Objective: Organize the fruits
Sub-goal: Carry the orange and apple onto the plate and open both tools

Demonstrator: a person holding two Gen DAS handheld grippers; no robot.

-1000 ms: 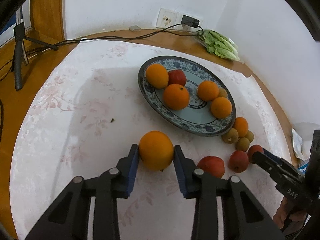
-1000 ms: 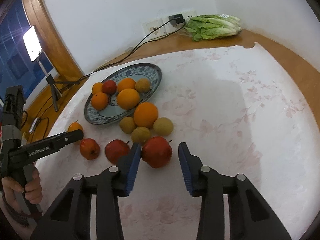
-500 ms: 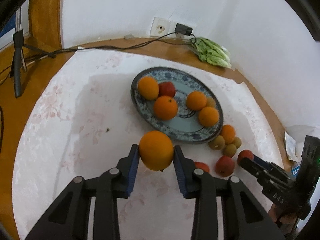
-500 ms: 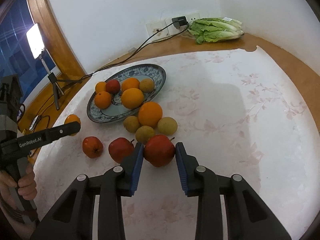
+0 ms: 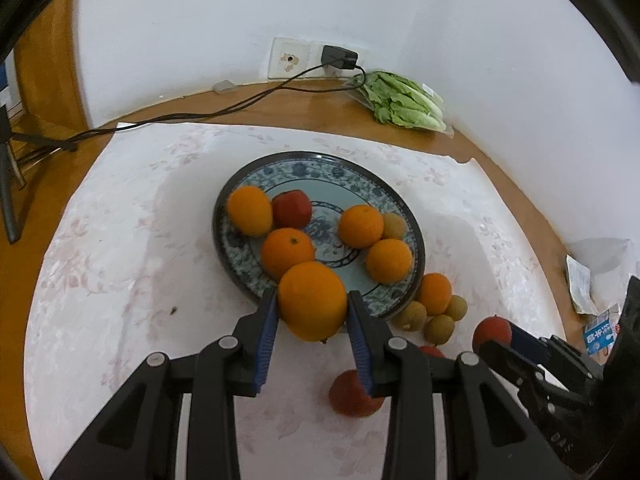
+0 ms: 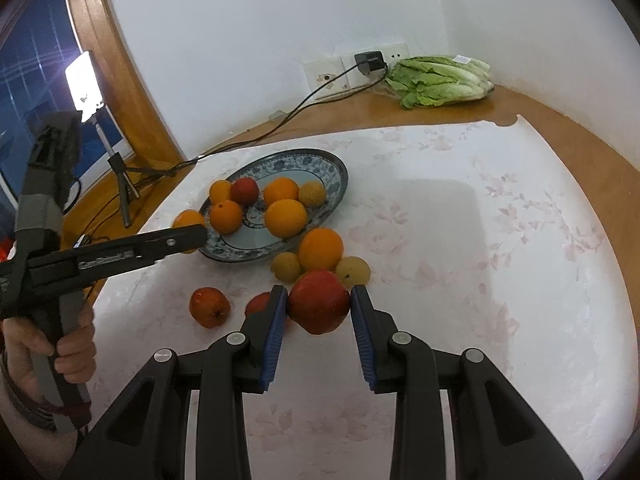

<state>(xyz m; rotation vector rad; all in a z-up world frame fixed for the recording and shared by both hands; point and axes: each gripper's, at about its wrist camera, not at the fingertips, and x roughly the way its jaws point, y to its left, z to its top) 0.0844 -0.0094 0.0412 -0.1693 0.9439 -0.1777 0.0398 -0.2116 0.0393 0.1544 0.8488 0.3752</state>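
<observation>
The left gripper [image 5: 312, 312] clamps an orange [image 5: 312, 306] above the plate [image 5: 320, 164] rim. Only the right view shows the right gripper [image 6: 319, 307] clearly, jaws gripping a red apple [image 6: 319, 306], seemingly lifted.

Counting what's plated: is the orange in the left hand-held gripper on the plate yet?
Not yet. The orange is clamped in the left hand-held gripper, above the plate's near rim.

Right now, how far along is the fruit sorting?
Done: the blue-patterned plate holds four oranges, a red apple and a small brown fruit. In hand: the left gripper is shut on a large orange at the plate's near rim; the right gripper is shut on a red apple. Left: one loose orange, three small brown fruits and two apples on the cloth.
</observation>
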